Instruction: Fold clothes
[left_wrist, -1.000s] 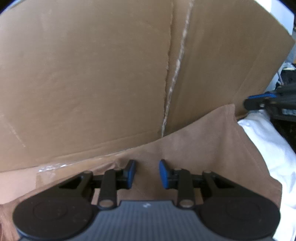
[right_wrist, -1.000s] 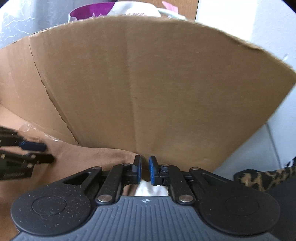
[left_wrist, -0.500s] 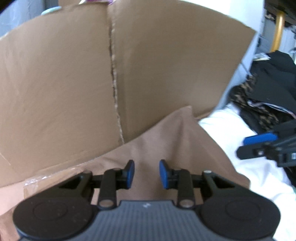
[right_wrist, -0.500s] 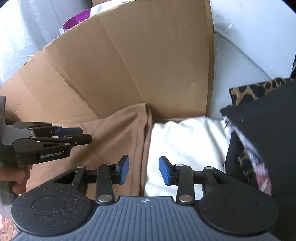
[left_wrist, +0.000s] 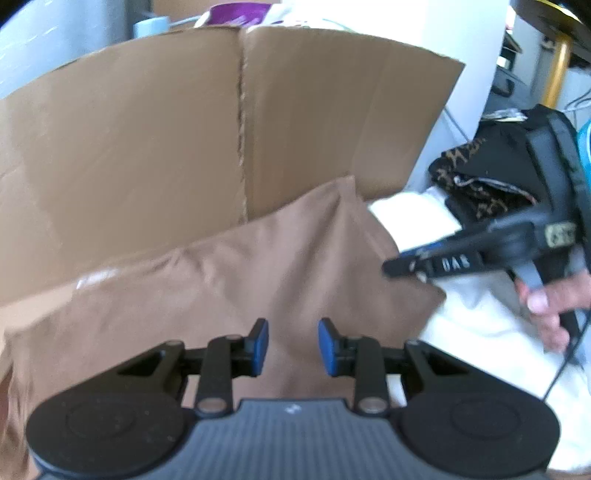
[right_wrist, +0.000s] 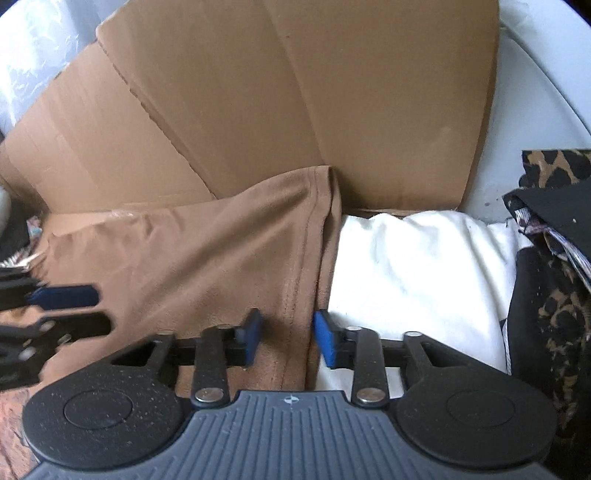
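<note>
Brown garment lies under both gaping claws, left and right.

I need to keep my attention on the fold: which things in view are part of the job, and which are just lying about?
Job:
- brown garment, lying against the box
- white garment, beside it
- left gripper, open
- right gripper, open over the brown garment's edge

Lying about:
- cardboard box
- leopard-print cloth
- black cloth

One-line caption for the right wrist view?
Open right gripper above brown garment's hemmed edge, white cloth alongside, cardboard behind.
</note>
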